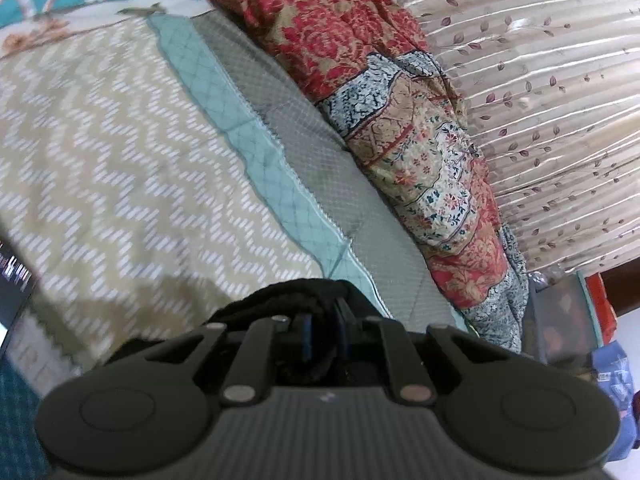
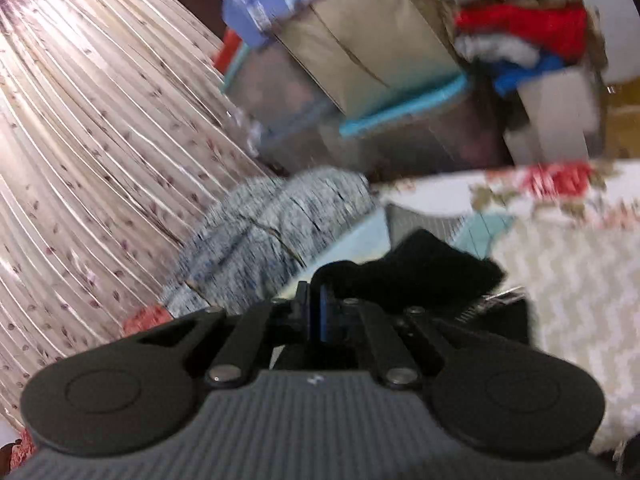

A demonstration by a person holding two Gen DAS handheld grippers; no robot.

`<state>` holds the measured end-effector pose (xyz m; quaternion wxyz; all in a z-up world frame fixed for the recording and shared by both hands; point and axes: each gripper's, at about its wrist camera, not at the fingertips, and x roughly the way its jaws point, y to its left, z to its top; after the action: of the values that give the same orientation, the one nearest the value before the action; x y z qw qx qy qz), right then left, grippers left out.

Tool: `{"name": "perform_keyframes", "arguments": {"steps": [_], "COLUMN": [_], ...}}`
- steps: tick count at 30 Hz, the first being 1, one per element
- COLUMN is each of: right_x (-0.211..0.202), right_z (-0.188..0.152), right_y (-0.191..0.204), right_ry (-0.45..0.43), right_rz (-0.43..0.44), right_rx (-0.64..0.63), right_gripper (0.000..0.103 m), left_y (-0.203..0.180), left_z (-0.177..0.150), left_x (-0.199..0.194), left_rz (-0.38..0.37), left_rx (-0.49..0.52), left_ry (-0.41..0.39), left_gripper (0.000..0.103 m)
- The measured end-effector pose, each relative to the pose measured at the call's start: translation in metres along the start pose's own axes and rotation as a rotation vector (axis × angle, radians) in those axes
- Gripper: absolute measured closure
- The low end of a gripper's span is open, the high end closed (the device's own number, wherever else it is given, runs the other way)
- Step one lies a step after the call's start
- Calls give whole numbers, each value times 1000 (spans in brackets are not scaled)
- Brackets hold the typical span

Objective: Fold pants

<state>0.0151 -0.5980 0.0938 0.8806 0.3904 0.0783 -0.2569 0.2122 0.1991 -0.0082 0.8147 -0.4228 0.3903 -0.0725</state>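
Zigzag bedspread point(image 1: 132, 160) lies beneath your tongs; left gripper point(image 1: 324, 320) and right gripper point(image 2: 320, 312) each pinch bunched black pants point(image 2: 404, 276) at their tips.

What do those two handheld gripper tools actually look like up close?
Both look alike. The left gripper and right gripper each have a ribbed grey body, matte black linkage arms with silver rivets, two rounded black discs at the sides, and narrow fingers with blue pads. No cables or sleeves show.

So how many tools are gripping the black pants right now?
2. The left tool is shut on the black pants; the right tool pinches another bunched part. Most of the garment is hidden.
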Motion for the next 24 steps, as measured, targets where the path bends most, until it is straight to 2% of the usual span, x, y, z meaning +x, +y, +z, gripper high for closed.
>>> {"name": "perform_keyframes", "arguments": {"steps": [5, 7, 10, 11, 12, 13, 15, 17, 18, 19, 21, 22, 24], "right_x": [87, 118, 130, 124, 117, 108, 74, 36, 13, -11, -50, -64, -94], "right_z": [-20, -34, -54, -58, -59, -61, -58, -55, -54, -54, -59, -66, -78], "right_y": [28, 29, 17, 8, 0, -7, -28, -46, -57, -69, -91, -101, -125], "right_ry": [41, 96, 172, 181, 188, 199, 202, 165, 146, 132, 119, 118, 141], "right_rz": [-135, -169, -244, -230, -209, -187, -133, -129, -135, -141, -172, -192, -218], "right_rx": [-75, -94, -94, -78, -74, -80, -114, -184, -228, -266, -316, -330, -334], "right_gripper": [96, 94, 82, 71, 68, 68, 68, 68, 68, 68, 66, 65, 58], "left_y": [-13, -13, 3, 8, 12, 15, 21, 26, 27, 27, 30, 33, 43], "left_z": [26, 35, 36, 31, 26, 19, 2, -17, -29, -39, -57, -63, -77], "left_x": [64, 96, 128, 129, 125, 116, 88, 52, 32, 13, -23, -35, -50], "left_rz": [49, 77, 189, 201, 193, 175, 127, 75, 61, 60, 80, 98, 140], "left_rx": [20, 10, -90, -99, -85, -60, -24, 28, 64, 101, 178, 197, 182], "left_ry": [6, 7, 58, 71, 73, 78, 88, 97, 94, 85, 54, 37, 38], "left_gripper": [92, 89, 84, 81, 75, 70, 68, 63, 55, 47, 38, 26, 16]}}
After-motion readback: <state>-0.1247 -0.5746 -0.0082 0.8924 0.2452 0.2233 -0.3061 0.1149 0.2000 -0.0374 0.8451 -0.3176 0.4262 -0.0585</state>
